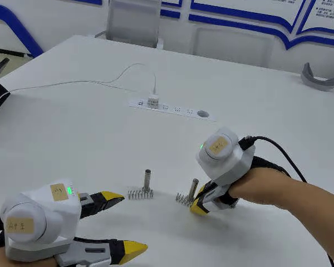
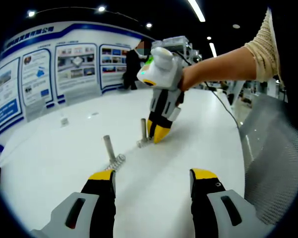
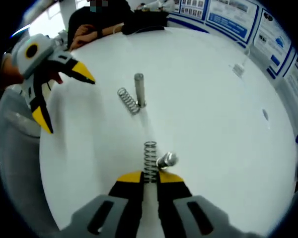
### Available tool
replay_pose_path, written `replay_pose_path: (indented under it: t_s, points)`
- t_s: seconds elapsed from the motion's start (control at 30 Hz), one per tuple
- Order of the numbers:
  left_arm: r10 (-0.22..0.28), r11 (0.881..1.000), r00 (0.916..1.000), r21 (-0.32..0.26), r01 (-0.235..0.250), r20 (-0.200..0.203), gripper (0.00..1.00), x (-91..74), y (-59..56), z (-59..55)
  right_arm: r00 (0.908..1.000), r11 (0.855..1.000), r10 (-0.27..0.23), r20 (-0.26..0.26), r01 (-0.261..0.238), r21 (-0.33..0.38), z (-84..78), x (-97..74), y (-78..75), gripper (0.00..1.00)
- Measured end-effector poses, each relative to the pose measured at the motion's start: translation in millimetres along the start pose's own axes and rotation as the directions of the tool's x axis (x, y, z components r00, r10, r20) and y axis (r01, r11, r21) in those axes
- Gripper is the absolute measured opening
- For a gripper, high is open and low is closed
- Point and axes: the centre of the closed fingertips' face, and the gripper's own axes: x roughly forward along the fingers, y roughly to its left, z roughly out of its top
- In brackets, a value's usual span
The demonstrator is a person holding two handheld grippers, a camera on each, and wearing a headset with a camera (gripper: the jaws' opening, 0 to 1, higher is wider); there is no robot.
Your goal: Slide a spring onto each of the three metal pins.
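White surface (image 1: 72, 128) carries a spring (image 3: 149, 158) lying flat, just beside an upright metal pin (image 3: 167, 160), its long axis pointing away from the right tool (image 3: 149, 179), which pinches its near end; the left tool (image 2: 151, 181) hangs open, well apart.

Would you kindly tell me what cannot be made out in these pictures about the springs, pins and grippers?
- Right gripper view: whether the right gripper pinches the spring at its tips; the yellow tips cover the spring's lower end.
- Right gripper view: shaft and foot of the pin, seen end-on under its own top.
- Head view: rear of the left gripper, cut off by the bottom edge.
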Motion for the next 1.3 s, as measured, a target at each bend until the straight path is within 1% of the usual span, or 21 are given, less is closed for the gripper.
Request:
replay_pose_path:
  t_s: [0.07,0.13,0.23,0.33,0.5,0.53,0.67,0.83,0.93,1.0,1.07,1.13,1.3]
  points:
    - [-0.001,1.000,1.0000,0.001,0.001,0.001,0.61,0.3,-0.3,0.3,1.0000,1.000,0.004,0.001,-0.004,0.000,-0.5,-0.3,1.3,0.12]
    - [-0.002,1.000,1.0000,0.003,0.002,0.002,0.61,0.7,-0.6,1.0,0.9998,1.000,0.016,-0.008,-0.016,0.000,-2.2,-0.9,5.6,0.12]
    - [-0.006,1.000,1.0000,0.007,0.006,0.004,0.61,1.6,-1.3,1.9,0.9996,0.999,0.022,-0.019,-0.023,-0.041,-3.3,-5.1,14.0,0.11]
    - [-0.010,1.000,0.9999,0.010,0.010,0.005,0.60,3.1,-2.3,3.0,0.9994,0.997,0.029,-0.018,-0.030,-0.074,-2.0,-11.4,21.3,0.11]
    - [-0.025,0.999,0.9996,0.022,0.025,0.010,0.59,7.3,-6.7,6.8,0.9984,0.990,0.054,-0.018,-0.056,-0.133,0.2,-23.0,36.4,0.11]
    - [-0.029,0.999,0.9995,0.025,0.028,0.010,0.59,8.3,-7.6,7.3,0.9982,0.986,0.057,-0.021,-0.059,-0.156,0.5,-26.1,39.8,0.11]
    - [-0.041,0.999,0.9990,0.034,0.041,0.015,0.57,11.3,-11.1,10.7,0.9968,0.975,0.077,-0.022,-0.080,-0.210,3.3,-35.1,52.7,0.11]
    - [-0.069,0.996,0.9974,0.053,0.068,0.023,0.54,15.8,-19.1,17.1,0.9948,0.954,0.099,-0.027,-0.102,-0.281,8.9,-43.7,67.0,0.12]
    - [-0.095,0.993,0.9951,0.069,0.093,0.028,0.50,18.6,-25.5,22.0,0.9936,0.940,0.109,-0.029,-0.112,-0.321,13.8,-48.0,75.0,0.12]
    - [-0.106,0.992,0.9939,0.078,0.103,0.030,0.47,20.4,-28.4,24.1,0.9931,0.935,0.115,-0.023,-0.116,-0.335,17.5,-50.4,79.0,0.12]
    - [-0.118,0.989,0.9925,0.090,0.115,0.030,0.44,22.2,-32.2,26.5,0.9919,0.926,0.125,-0.021,-0.124,-0.357,20.9,-52.6,84.1,0.12]
    - [-0.130,0.986,0.9911,0.107,0.126,0.028,0.41,24.0,-36.2,28.2,0.9907,0.916,0.133,-0.028,-0.134,-0.379,22.3,-53.8,88.5,0.12]
    - [-0.160,0.978,0.9868,0.140,0.156,0.021,0.33,26.6,-45.6,29.9,0.9892,0.900,0.139,-0.045,-0.145,-0.410,22.8,-54.4,94.4,0.12]
